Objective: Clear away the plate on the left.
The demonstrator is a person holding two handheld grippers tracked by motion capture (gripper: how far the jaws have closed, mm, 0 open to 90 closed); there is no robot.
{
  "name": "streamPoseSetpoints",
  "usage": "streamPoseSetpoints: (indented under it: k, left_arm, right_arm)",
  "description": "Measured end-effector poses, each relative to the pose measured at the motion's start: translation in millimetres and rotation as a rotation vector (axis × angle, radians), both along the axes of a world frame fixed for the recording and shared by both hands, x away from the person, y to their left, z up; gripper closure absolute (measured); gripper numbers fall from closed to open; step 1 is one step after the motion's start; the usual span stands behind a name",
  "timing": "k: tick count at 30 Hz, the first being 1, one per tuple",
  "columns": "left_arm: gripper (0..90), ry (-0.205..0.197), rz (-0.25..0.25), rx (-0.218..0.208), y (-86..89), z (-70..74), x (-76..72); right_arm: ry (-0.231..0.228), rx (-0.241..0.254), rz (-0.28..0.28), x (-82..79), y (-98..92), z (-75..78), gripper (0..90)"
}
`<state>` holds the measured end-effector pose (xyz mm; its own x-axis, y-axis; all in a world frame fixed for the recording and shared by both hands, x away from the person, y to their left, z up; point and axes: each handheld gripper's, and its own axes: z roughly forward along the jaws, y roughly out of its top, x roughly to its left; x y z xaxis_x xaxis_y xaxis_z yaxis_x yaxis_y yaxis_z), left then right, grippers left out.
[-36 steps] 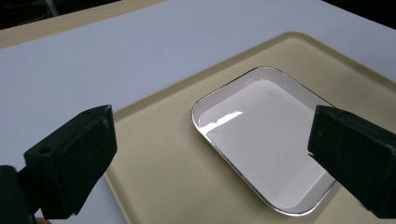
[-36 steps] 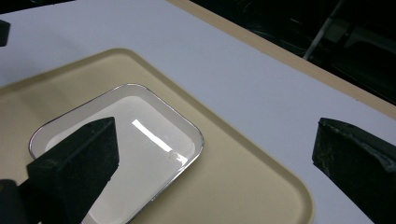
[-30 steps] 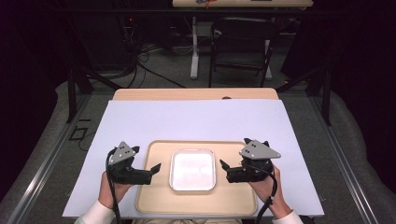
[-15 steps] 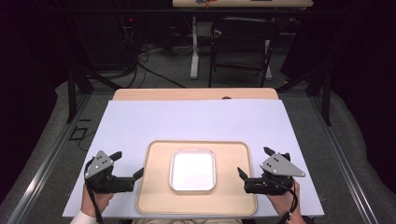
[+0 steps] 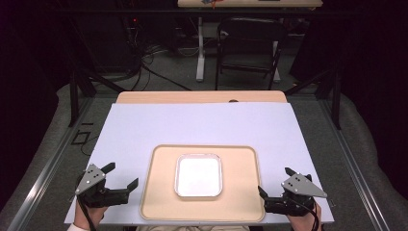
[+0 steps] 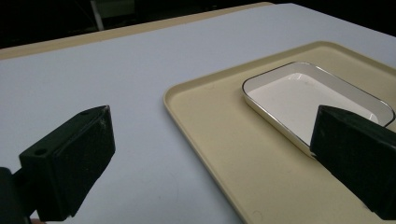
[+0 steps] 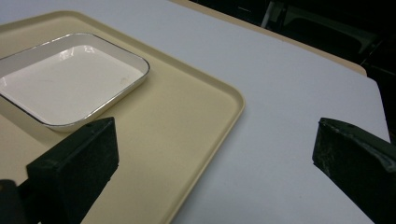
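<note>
**Both grippers open and empty, one at each side of the tray**

Pose. In the high view, the left gripper (image 5: 120,179) sits low over the near left part of the sheet (image 5: 202,125), held by a hand (image 5: 85,215) that enters from the bottom edge. Its jaws point toward the tray (image 5: 240,192). The right gripper (image 5: 273,185) mirrors it at the near right, jaws pointing inward toward the tray.

Edges and room. The tray's left rim lies just beyond the left gripper's jaw tips, not touching. The tray's right rim lies just beside the right gripper's nearer jaw. The dish (image 5: 198,175) rests in the middle of the tray, well apart from both grippers. Bare sheet extends ahead of each gripper to the table's far edge.

Jaws. In the left gripper view, the jaws stand wide apart with nothing between them; the tray (image 6: 210,135) rim and the dish (image 6: 308,93) lie ahead. In the right gripper view, the jaws are likewise spread wide and empty; the tray (image 7: 187,116) corner falls between them, and the dish (image 7: 70,84) lies beyond its left jaw.
</note>
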<state>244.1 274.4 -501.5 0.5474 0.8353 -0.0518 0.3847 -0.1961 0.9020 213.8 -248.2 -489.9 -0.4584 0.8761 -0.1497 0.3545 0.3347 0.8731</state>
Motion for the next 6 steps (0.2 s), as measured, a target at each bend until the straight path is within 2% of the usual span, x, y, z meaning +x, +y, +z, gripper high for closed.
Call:
streamPoseSetpoints:
  k: [5,6]
  left_arm:
    - [0.1,0.029,-0.013,-0.005,2.7,-6.8,2.7]
    - [0.1,0.037,-0.003,-0.004,2.5,-8.0,3.4]
  right_arm:
    - [0.011,-0.002,0.001,0.3,-1.1,-1.1,0.0]
    - [0.014,-0.003,0.002,1.0,-1.1,-1.6,0.0]
